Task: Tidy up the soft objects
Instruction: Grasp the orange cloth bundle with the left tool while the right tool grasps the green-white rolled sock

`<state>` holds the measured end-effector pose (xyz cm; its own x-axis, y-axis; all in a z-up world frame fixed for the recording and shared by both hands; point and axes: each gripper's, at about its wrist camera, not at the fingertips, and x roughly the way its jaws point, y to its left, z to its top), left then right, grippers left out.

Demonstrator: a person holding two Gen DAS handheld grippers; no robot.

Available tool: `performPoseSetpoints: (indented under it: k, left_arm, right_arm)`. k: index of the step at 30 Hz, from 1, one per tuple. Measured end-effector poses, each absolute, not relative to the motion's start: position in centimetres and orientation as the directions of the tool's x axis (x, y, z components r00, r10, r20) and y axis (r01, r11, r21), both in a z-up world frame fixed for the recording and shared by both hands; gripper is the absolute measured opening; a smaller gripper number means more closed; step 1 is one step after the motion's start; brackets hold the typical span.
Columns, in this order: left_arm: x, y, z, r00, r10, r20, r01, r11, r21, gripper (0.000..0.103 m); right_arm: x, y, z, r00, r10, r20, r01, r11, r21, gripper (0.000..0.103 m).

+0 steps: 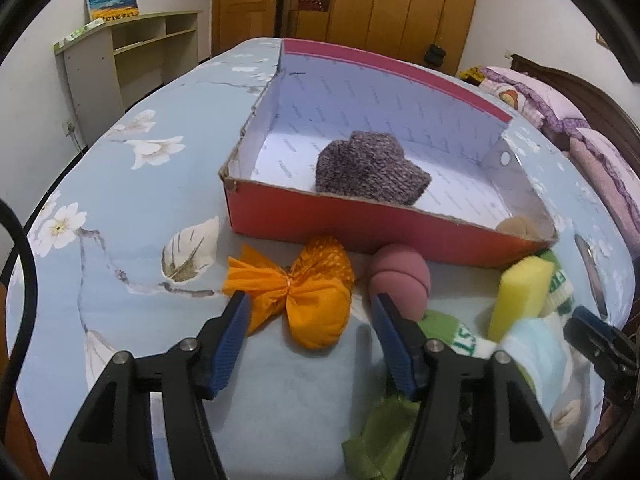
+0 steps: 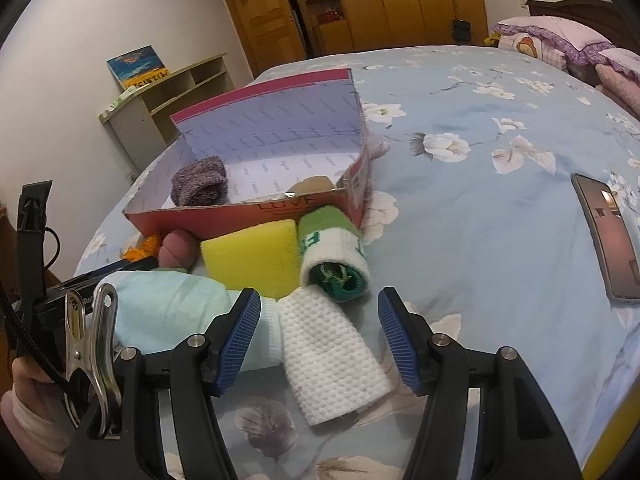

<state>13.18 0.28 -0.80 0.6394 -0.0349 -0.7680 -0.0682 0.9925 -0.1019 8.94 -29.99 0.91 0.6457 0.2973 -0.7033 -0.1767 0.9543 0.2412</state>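
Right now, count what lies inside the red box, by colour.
Purple-grey knit roll: 1
Beige round pad: 1
Total in the red box: 2

- The left gripper points steeply down at the bed, blue-padded jaws spread wide, pads pressing nothing.
- The right gripper tilts down likewise, jaws wide apart, gripping nothing.
- A hand grips at the lower left edge.
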Motion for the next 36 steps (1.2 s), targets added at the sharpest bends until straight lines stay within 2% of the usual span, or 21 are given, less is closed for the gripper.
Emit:
performPoseSetpoints:
  k: [8, 10, 11, 18, 24, 36]
  left_arm:
    - [13.9, 0.4, -1.2, 0.642, 0.006, -0.767, -0.092, 0.993, -0.069, 0.065]
    - [13.9, 0.4, -1.3, 0.643, 0.017, -0.766, -0.097, 0.994, -0.06, 0.056]
    - [13.9, 0.4, -1.4, 0.643, 0.017, -0.766, -0.097, 0.994, -0.059, 0.056]
    - [13.5, 0.7, -1.3, 0.648, 0.003, -0.762, -0.082, 0.995, -0.065, 0.051]
    - [12.5, 0.7, -0.4, 0.663, -0.001, -0.748, -0.077, 0.995, -0.07, 0.041]
    - [10.3, 1.1, 2.8, 0.718, -0.018, -0.696, -0.074, 0.992, -0.102, 0.04]
  right_arm:
    - [9.9, -30.7, -0.1, 0.637, 0.288, -0.715, -0.137, 0.955, 0.263, 0.063]
    - [10.3, -30.9, 0.0, 0.64, 0.295, -0.709, -0.135, 0.952, 0.274, 0.063]
    - [10.6, -30.9, 0.1, 0.646, 0.3, -0.702, -0.135, 0.95, 0.282, 0.063]
    - [11.4, -30.8, -0.3, 0.651, 0.313, -0.691, -0.152, 0.946, 0.286, 0.04]
    - [11.2, -30.9, -0.5, 0.658, 0.332, -0.676, -0.163, 0.939, 0.303, 0.023]
    - [8.5, -30.8, 2.6, 0.731, 0.341, -0.59, -0.185, 0.932, 0.31, 0.021]
